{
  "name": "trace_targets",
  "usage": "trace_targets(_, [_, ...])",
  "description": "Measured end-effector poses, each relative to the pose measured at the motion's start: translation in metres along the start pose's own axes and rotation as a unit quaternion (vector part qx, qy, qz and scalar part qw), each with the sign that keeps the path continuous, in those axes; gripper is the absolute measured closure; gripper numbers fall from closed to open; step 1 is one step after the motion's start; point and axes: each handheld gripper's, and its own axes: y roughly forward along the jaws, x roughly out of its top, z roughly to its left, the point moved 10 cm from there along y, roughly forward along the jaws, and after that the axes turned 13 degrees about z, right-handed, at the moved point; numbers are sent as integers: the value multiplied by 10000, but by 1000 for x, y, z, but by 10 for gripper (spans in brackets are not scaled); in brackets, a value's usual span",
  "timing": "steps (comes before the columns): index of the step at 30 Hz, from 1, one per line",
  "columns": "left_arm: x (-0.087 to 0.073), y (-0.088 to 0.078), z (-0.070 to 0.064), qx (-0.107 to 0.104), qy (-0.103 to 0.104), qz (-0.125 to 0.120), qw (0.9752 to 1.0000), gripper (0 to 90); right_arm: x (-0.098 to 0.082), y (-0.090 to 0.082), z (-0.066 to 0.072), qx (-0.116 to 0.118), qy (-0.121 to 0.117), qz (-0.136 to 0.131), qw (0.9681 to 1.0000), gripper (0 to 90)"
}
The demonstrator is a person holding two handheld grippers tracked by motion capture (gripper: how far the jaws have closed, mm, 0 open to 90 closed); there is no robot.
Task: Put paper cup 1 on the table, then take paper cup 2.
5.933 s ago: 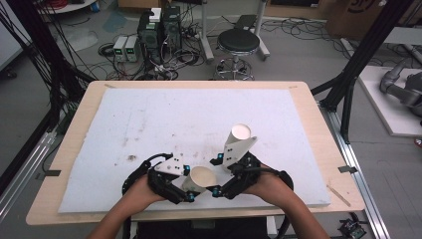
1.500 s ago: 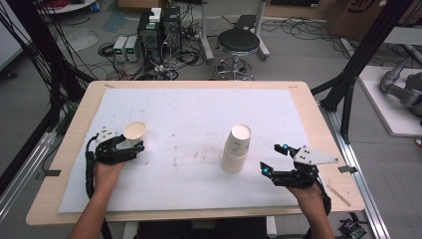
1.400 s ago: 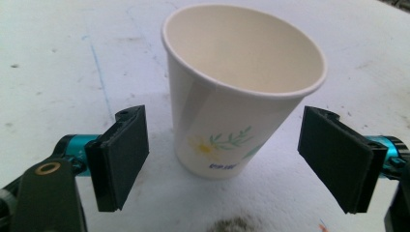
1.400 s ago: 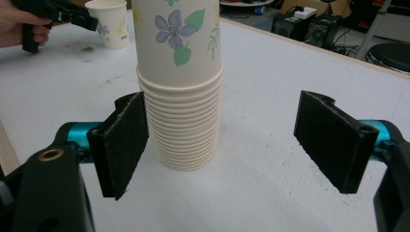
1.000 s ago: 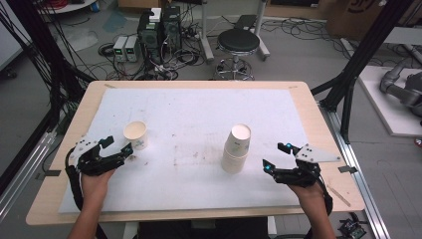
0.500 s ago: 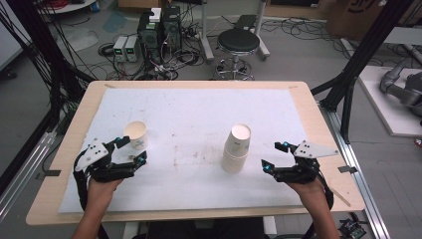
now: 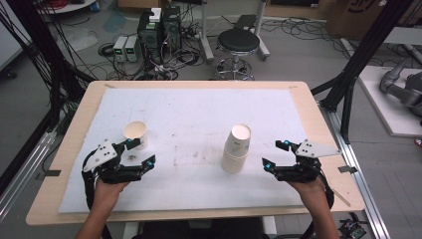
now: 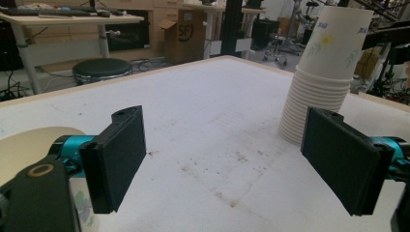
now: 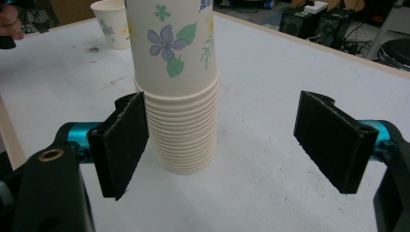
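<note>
A single floral paper cup [image 7: 135,132] stands upright on the white mat [image 7: 199,114] at the left. My left gripper [image 7: 141,152] is just in front of it, open. Its jaws have just been opening and nothing is between them. In the left gripper view the cup's rim [image 8: 29,142] sits beside the left pad [image 8: 116,159], outside the gripper [image 8: 232,164]. A tall stack of paper cups [image 7: 237,149] stands right of centre. My right gripper [image 7: 276,154] is open, a little to the right of the stack [image 9: 179,87], and not touching it.
The mat has brown stains [image 7: 191,157] near its middle. The wooden table edge [image 7: 199,214] runs along the front. A stool [image 7: 239,42] and computer gear [image 7: 159,25] stand on the floor beyond the table. A black frame post [image 7: 358,59] rises at the right.
My left gripper has let go of the single cup and drawn back toward the near edge and rightward. The cup stays upright on the mat. The right gripper has not moved.
</note>
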Motion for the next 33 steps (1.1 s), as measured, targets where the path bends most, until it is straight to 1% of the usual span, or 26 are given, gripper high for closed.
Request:
trace_targets(3, [0,-1,0,41,16,-3,10000,163,0,-1,0,15,3,-16,10000,204])
trace_targets(7, [1,0,-4,-3,75,-10,10000,163,2,0,2,52,-17,-31,10000,205])
trace_targets(9, [-1,2,-4,-30,58,10,10000,163,3,1,3,61,-46,-42,10000,205])
trace_targets(11, [-3,3,-5,-60,35,42,10000,163,4,1,4,101,-23,-27,9999,205])
trace_targets(14, [-3,3,-6,-86,67,29,9999,163,6,0,4,101,7,-48,9999,205])
trace_targets(16, [-4,2,-6,-79,75,32,9999,163,7,0,4,92,-7,-79,9999,205])
trace_targets(18, [-4,3,-5,-67,55,42,10000,163,8,0,5,142,-9,-68,9999,205])
trace_targets(20, [-4,3,-5,-66,60,54,9999,163,7,1,5,138,-37,-48,9999,205])
trace_targets(23, [-4,4,-8,-77,63,38,9999,163,6,0,8,172,-45,-24,9998,205])
trace_targets(29, [-3,6,-12,-150,200,31,9997,163,8,-2,11,219,-25,-40,9997,205])
trace_targets(33, [-4,8,-12,-162,164,54,9997,163,13,-4,15,259,-49,-99,9996,205])
